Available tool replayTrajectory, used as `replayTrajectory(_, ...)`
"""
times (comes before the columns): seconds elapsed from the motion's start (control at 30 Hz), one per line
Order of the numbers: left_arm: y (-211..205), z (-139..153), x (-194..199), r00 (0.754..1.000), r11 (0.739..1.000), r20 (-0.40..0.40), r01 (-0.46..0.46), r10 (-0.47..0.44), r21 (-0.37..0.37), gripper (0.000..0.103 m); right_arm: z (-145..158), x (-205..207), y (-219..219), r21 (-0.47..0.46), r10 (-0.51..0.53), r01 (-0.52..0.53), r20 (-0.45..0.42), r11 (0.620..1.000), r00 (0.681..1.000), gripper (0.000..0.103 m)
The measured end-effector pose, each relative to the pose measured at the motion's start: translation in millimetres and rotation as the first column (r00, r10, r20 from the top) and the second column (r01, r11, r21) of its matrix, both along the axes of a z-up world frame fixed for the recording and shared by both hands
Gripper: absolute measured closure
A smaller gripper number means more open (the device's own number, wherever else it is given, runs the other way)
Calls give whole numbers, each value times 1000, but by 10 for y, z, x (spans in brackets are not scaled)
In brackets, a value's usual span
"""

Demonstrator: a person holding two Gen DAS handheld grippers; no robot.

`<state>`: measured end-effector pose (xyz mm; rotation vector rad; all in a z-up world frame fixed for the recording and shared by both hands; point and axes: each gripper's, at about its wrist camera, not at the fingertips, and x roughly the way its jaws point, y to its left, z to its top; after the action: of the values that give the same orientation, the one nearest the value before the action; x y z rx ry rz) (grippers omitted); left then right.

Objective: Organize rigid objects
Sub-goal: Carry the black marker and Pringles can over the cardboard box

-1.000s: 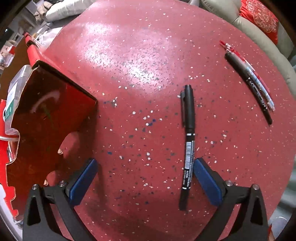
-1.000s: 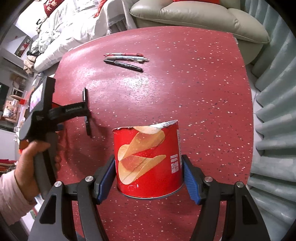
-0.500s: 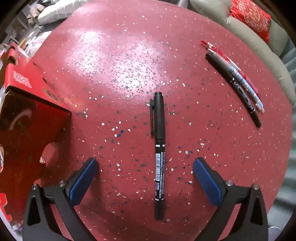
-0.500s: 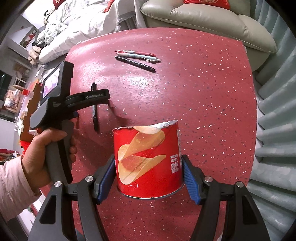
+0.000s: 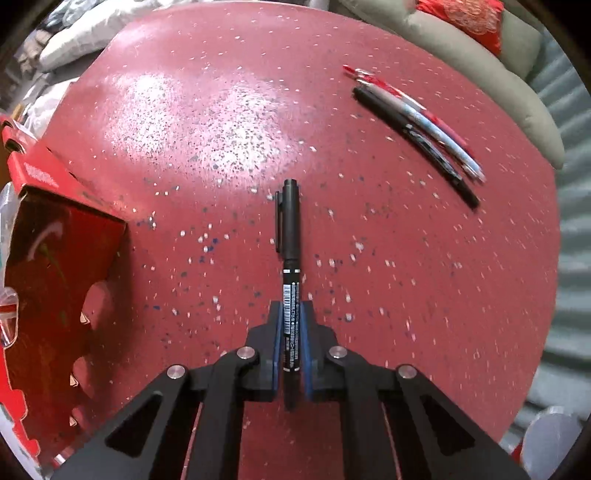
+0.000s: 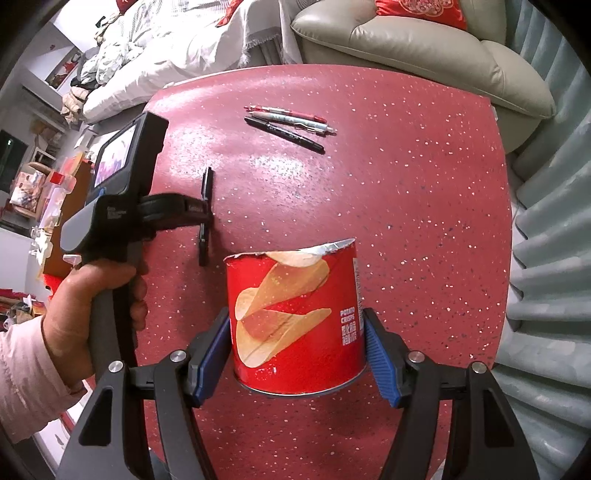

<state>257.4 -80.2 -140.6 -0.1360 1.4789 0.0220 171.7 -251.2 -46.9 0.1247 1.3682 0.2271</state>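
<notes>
Now the left gripper point(image 5: 291, 347) has its jaws just closed on a black marker point(image 5: 290, 266), the blue pads pinching the barrel at its barcode end while the capped end points toward twelve o'clock in the left wrist view. Seen from the right wrist camera, a person's hand point(image 6: 94, 306) in a pale pink sleeve point(image 6: 26, 373) grips that tool's handle at nine o'clock, and the marker crosses its tip upright in the frame, over the speckled red surface point(image 6: 406, 206); whether it touches the surface cannot be told.

The right gripper point(image 6: 297, 350) holds a red potato crisps can point(image 6: 295, 317) between its jaws, which stand partly open, spread to the can's width, blue pads against both sides. The can's torn foil rim faces twelve o'clock.

Toward one o'clock in the left wrist view lie three more pens point(image 5: 417, 125), side by side and touching: one red, one pale, one black. They sit well apart from the held marker. At nine o'clock a red cardboard box point(image 5: 55, 266) with a scalloped edge stands at the rim of the surface. A beige sofa point(image 6: 424, 55) with a red cushion point(image 6: 421, 11) fills the background at twelve to two o'clock beyond the surface, a white bed point(image 6: 177, 48) at eleven.
</notes>
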Motion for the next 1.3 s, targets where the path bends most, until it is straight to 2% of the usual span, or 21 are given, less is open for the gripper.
replayTrajectory(0.17, -19, 399, -458, 992, 994, 63, 105, -105, 6, 94, 18, -36, 55, 1, -1, 1, -5, 1000, 1000, 35)
replayTrajectory(0.27, 47, 620, -765, 987, 991, 80, 137, -136, -3, 94, 12, -96, 124, 0, 1, -1, -17, 1000, 1000, 35)
replayTrajectory(0.37, 229, 732, -1067, 982, 985, 90, 170, -168, -11, 94, 18, -188, 228, -13, 7, -7, -28, 1000, 1000, 35)
replayTrajectory(0.43, 436, 726, -1141, 977, 981, 92, 193, -191, -18, 93, 24, -251, 294, -20, 2, -3, -37, 1000, 999, 35)
replayTrajectory(0.57, 683, 917, -1400, 964, 969, 103, 248, -245, -12, 93, 42, -397, 442, -35, -21, 19, -48, 999, 999, 35)
replayTrajectory(0.63, 807, 796, -1262, 961, 966, 100, 258, -256, -10, 93, 42, -473, 534, -40, -40, 38, -61, 999, 997, 35)
replayTrajectory(0.7, 941, 864, -1330, 961, 965, 103, 261, -258, -18, 93, 49, -549, 626, -39, -62, 60, -72, 997, 995, 35)
replayTrajectory(0.8, 961, 661, -1175, 957, 962, 114, 272, -268, -23, 93, 78, -644, 749, -46, -91, 88, -77, 995, 993, 35)
replayTrajectory(1.0, 1138, 730, -1276, 938, 946, 139, 323, -318, -21, 93, 161, -819, 973, -58, -142, 138, -81, 989, 987, 35)
replayTrajectory(1.3, 1169, 804, -1421, 916, 923, 152, 382, -373, -39, 93, 295, -961, 1170, -75, -172, 167, -71, 983, 983, 35)
